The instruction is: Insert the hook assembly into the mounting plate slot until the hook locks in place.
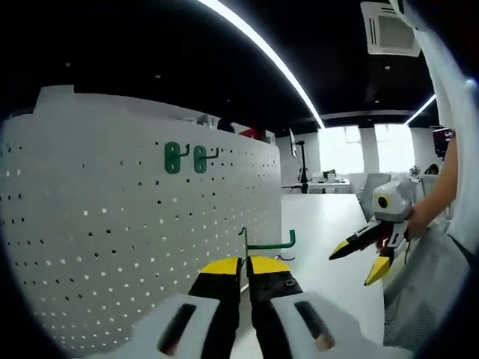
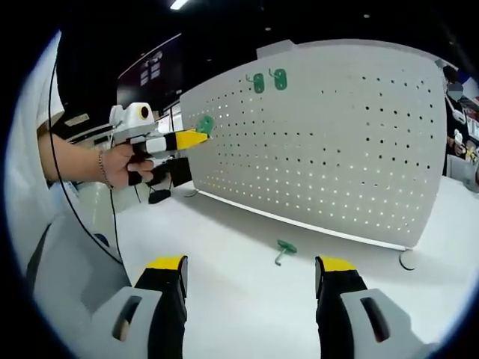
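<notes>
White desk (image 2: 239, 299) carries an upright white perforated metal pegboard (image 2: 329, 142). Left gripper (image 1: 244, 263), jaws clenched on a green wire hook (image 1: 268, 243), beside the board. Right gripper (image 2: 251, 271) jaws released above a second green hook (image 2: 284, 250) lying on the desk near the board's foot.

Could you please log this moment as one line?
left gripper: shut on green hook | right gripper: open | spare hook: on table | pegboard: two hooks mounted

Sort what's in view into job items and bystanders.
Job:
- green hook shut in left gripper
- white pegboard
- two green hooks already on the board
- spare green hook on the table
- right gripper, open

Bystanders:
- desks and monitors behind
- ceiling vent
</notes>
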### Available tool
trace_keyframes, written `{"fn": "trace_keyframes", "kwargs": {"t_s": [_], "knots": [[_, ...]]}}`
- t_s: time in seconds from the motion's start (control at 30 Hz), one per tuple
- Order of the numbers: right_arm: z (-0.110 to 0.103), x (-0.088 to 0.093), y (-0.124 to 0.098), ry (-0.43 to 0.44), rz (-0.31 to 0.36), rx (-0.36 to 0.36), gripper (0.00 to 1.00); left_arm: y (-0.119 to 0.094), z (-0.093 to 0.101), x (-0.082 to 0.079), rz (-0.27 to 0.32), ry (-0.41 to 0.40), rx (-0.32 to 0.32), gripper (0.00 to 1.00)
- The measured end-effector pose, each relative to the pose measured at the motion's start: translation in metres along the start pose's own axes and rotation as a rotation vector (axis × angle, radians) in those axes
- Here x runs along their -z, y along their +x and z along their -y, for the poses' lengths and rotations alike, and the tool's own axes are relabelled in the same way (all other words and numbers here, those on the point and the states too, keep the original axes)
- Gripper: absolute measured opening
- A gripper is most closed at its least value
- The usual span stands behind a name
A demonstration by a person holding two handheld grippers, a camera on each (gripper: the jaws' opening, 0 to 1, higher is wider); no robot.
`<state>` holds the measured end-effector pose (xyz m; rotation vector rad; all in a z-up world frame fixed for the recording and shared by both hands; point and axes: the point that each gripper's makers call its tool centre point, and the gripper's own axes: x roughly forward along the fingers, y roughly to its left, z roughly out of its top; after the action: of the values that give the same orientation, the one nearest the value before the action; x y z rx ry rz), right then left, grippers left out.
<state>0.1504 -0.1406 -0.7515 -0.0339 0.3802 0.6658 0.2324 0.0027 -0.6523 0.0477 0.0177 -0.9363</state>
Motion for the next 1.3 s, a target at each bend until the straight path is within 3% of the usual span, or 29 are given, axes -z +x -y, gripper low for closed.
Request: {"fn": "trace_keyframes", "kwargs": {"t_s": [0.13, 0.47, 0.57, 0.8, 1.3], "knots": [[-0.001, -0.002, 0.0, 0.003, 0.006, -0.002, 0.67, -0.004, 0.003, -0.005, 0.012, -0.005, -0.018, 0.03], [-0.002, -0.007, 0.002, 0.001, 0.018, -0.001, 0.67, -0.004, 0.005, 0.001, 0.007, -0.018, -0.035, 0.03], [-0.005, -0.032, -0.002, 0.016, 0.137, -0.01, 0.67, -0.004, 0.005, 0.002, 0.009, -0.026, -0.038, 0.03], [-0.018, -0.073, -0.01, 0.035, 0.338, -0.057, 0.73, -0.004, 0.007, 0.005, 0.003, -0.034, -0.042, 0.03], [-0.039, -0.087, 0.013, 0.038, 0.33, -0.133, 0.7, -0.005, 0.008, 0.005, 0.007, -0.047, -0.051, 0.03]]}}
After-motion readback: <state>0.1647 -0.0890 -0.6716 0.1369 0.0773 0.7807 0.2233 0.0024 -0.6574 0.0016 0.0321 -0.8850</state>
